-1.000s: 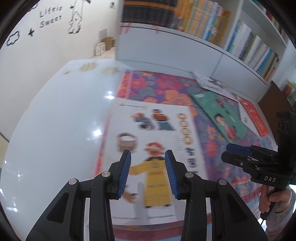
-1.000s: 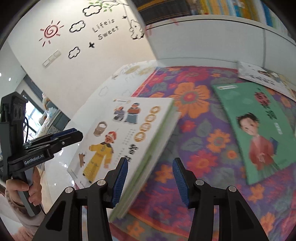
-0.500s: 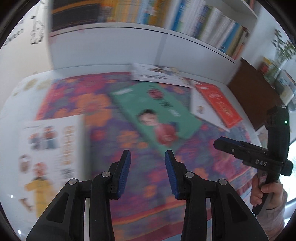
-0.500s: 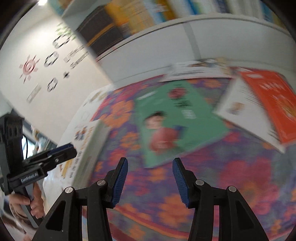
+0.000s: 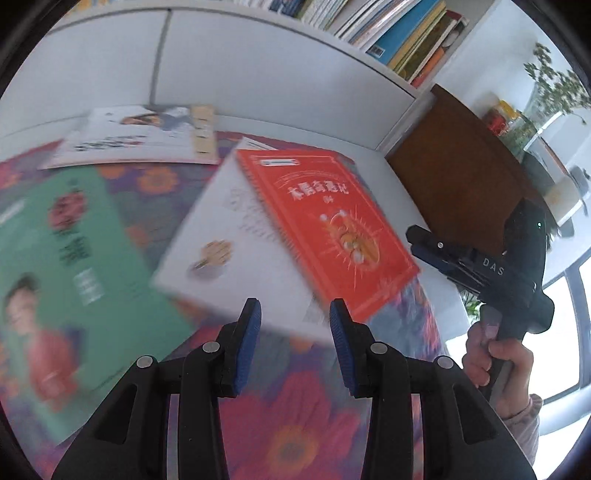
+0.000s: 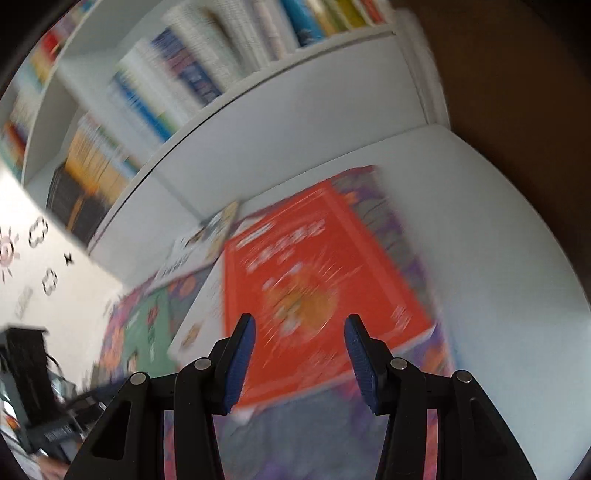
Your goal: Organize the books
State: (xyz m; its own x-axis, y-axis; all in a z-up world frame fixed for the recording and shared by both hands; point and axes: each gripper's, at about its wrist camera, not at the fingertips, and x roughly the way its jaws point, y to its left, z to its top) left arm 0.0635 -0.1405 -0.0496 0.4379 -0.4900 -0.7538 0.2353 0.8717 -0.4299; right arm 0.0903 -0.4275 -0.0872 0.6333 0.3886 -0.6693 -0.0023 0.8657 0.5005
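Both your grippers have swung away from the yellow-robed picture book that filled the views a second ago and now point at the far end of the spread, where the red book (image 5: 325, 229) lies flat on top of a white book (image 5: 236, 251), covering its right part. Your left gripper (image 5: 293, 343) hovers above the near edge of the white book with its blue pads a modest gap apart and nothing between them. Your right gripper (image 6: 299, 354) hangs over the near end of the red book (image 6: 314, 295), jaws parted somewhat wider and likewise empty; its view is heavily blurred. To the left of the pair, the green book (image 5: 74, 280) with a child in red on its cover lies flat on the flowered cloth (image 5: 295, 413), and behind it a pale picture book (image 5: 140, 136) rests near the white cabinet front (image 5: 258, 74). The cloth covers part of a white tabletop (image 6: 498, 258), bare along its right side. Above the cabinet, shelved books (image 5: 402, 33) stand in tight rows. In the left wrist view your right hand (image 5: 498, 362) grips the handle of its gripper at the right edge, in front of a brown wooden panel (image 5: 461, 166).
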